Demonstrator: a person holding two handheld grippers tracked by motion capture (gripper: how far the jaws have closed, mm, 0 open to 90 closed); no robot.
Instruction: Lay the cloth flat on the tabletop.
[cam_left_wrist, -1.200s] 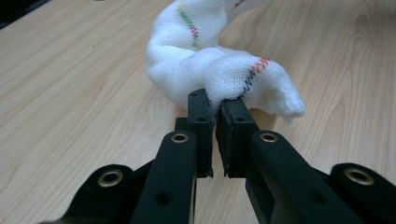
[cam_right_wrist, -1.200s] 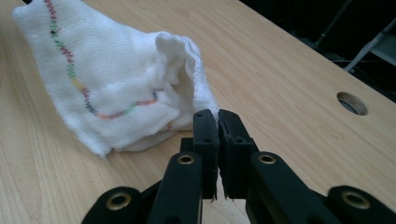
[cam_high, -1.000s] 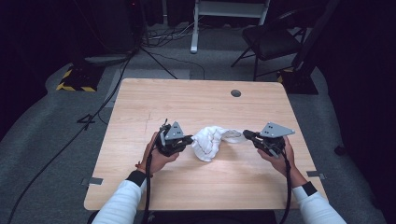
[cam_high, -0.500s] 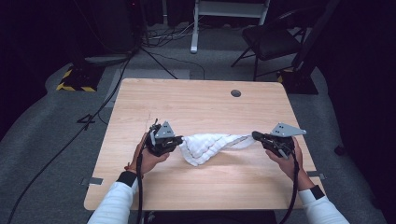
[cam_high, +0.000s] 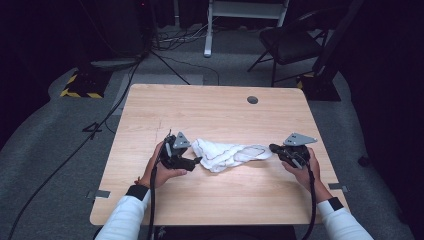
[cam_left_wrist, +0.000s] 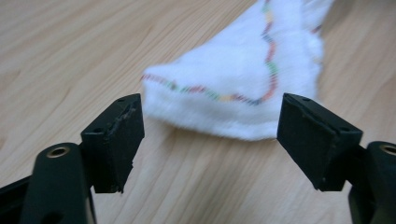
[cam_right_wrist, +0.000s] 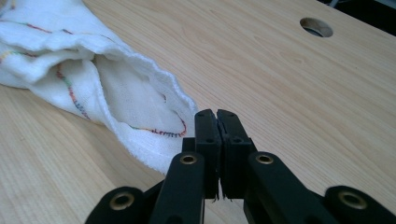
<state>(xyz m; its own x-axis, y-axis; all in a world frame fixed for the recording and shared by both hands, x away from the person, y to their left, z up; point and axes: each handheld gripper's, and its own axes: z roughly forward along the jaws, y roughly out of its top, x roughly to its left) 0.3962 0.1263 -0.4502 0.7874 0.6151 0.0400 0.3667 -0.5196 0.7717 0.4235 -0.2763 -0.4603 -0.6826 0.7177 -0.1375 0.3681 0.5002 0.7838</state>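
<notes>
White cloth (cam_high: 227, 154) stretched on the table (cam_high: 210, 107) between two grippers.

The left gripper (cam_high: 192, 161) has just been opening: its jaws stand wide apart, released, with the cloth's stitched corner (cam_left_wrist: 233, 100) lying on the wood just beyond them, touching neither pad. The right gripper (cam_high: 274, 148) is clenched tight; in its own view (cam_right_wrist: 217, 116) the jaws meet beside the cloth's hem, which seems pinched between them, though the nip itself is hidden. The cloth lies crumpled at mid-table, edged with wavy multicoloured stitching. A round hole (cam_high: 252, 99) sits near the table's far edge.
</notes>
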